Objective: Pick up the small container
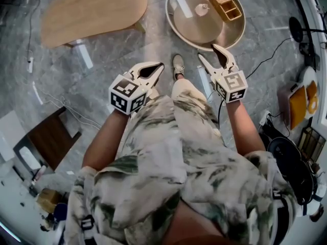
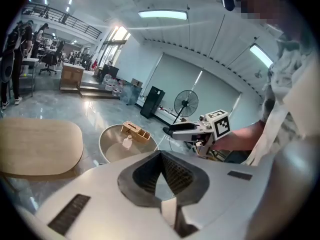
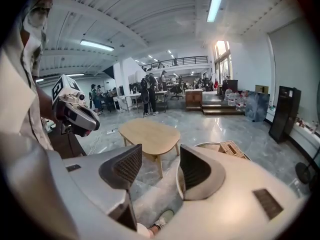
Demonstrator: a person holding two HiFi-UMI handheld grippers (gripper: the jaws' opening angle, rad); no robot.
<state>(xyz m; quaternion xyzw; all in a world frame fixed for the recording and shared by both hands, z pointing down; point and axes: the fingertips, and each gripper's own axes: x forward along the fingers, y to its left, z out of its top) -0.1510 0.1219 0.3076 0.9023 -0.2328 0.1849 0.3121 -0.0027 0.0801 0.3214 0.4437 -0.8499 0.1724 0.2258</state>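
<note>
Grippers hover above grey floor: left gripper has its jaws together and empty, right gripper has its jaws wide with nothing between. Small container stands on round table at one o'clock, near wooden box.

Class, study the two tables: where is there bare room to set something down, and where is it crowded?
The oval wooden table is wholly bare. On the round table, the near half, this side of the small white bottle, is free; its far right holds the wooden organiser.
</note>
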